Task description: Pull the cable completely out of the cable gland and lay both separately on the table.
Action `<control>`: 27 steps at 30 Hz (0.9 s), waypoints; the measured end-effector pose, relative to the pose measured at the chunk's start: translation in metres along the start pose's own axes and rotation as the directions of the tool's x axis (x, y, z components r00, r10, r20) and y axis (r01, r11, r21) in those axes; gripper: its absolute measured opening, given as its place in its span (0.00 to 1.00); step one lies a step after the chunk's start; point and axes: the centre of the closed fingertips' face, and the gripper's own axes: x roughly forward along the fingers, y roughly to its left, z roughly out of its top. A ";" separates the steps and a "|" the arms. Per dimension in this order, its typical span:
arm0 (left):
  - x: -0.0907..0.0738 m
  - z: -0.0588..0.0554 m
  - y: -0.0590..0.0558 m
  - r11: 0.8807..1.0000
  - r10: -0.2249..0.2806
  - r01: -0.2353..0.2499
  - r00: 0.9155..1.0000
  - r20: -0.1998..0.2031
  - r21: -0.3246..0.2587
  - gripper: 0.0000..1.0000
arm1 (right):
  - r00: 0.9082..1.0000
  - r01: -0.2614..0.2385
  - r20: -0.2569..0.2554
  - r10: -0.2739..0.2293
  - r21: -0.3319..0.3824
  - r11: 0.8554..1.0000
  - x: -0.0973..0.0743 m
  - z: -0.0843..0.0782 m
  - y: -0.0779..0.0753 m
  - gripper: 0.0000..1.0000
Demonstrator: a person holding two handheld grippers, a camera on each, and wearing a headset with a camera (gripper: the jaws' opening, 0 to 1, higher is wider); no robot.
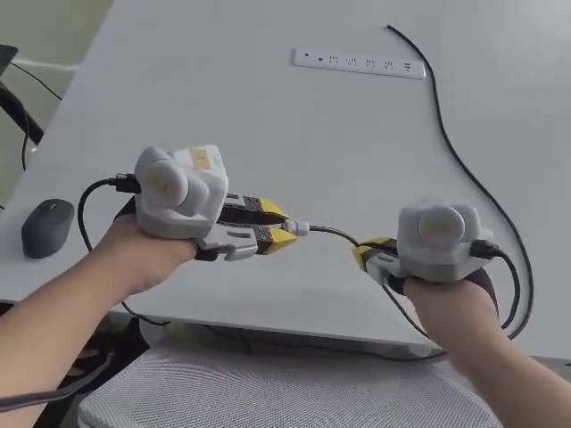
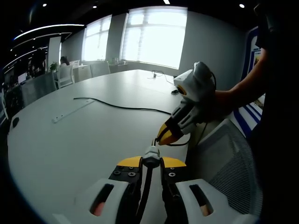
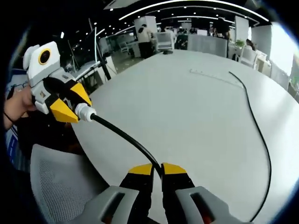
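Over the table's near edge my left gripper (image 1: 287, 234) is shut on the white cable gland (image 1: 298, 229); its yellow-tipped jaws clamp the gland (image 2: 151, 156) in the left gripper view. A black cable (image 1: 335, 234) runs out of the gland to my right gripper (image 1: 361, 255), which is shut on it. From the right gripper view, the cable (image 3: 122, 136) stretches from between my closed jaws (image 3: 157, 169) up left to the gland (image 3: 85, 113) held by the left gripper (image 3: 70, 106). The right gripper (image 2: 169, 133) faces me in the left gripper view.
A white power strip (image 1: 358, 62) lies at the far middle of the white table (image 1: 268, 116), with a long black cord (image 1: 464, 165) curving down the right side. A grey mouse (image 1: 46, 226) sits at the left edge. A mesh chair (image 1: 294, 392) is below.
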 end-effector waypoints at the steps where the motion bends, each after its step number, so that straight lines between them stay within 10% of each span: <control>1: 0.000 0.000 0.000 1.000 0.001 -0.001 1.000 0.000 -0.001 0.15 | 1.000 -0.001 -0.008 0.002 0.041 0.999 0.001 -0.003 -0.001 0.01; 7: 0.000 0.000 0.000 1.000 0.001 -0.001 1.000 0.000 -0.001 0.15 | 0.999 0.015 -0.033 -0.011 0.126 0.992 0.003 -0.013 -0.010 0.01; 27: -0.003 0.000 0.002 1.000 0.002 -0.002 1.000 -0.002 -0.008 0.15 | 1.000 -0.001 -0.013 0.003 0.093 0.996 -0.003 -0.011 -0.005 0.02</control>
